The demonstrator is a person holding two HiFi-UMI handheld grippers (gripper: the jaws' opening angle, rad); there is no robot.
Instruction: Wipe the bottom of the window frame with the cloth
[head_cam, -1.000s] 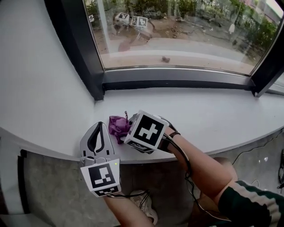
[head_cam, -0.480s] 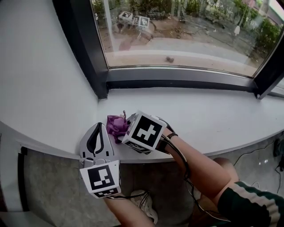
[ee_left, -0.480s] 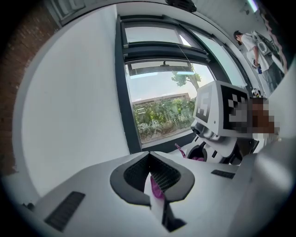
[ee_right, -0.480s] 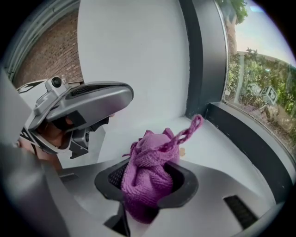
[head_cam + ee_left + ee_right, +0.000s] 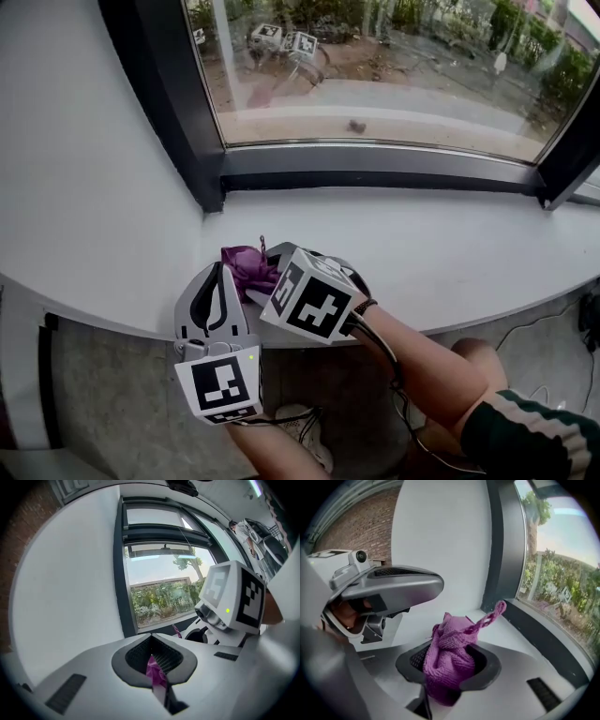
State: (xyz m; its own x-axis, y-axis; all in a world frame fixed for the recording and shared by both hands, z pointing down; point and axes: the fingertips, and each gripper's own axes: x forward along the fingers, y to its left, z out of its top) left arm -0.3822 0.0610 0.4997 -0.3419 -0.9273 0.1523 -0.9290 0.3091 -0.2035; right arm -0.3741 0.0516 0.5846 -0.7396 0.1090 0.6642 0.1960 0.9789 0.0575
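Note:
A purple knitted cloth lies bunched on the white sill, near its front edge. My right gripper is shut on the cloth, whose thin loop sticks up toward the window. My left gripper is just left of the cloth, its tip beside it and its jaws shut. A purple sliver shows in the slit between the left gripper's jaws; I cannot tell if it is pinched. The dark bottom rail of the window frame runs along the back of the sill, well beyond both grippers.
A dark upright frame post meets the rail at the sill's back left corner, next to a white wall. Another dark post stands at the far right. The sill's front edge drops to the floor.
My left gripper has moved forward and right, up beside the cloth. The right gripper has shifted slightly toward me and turned, still holding the cloth.

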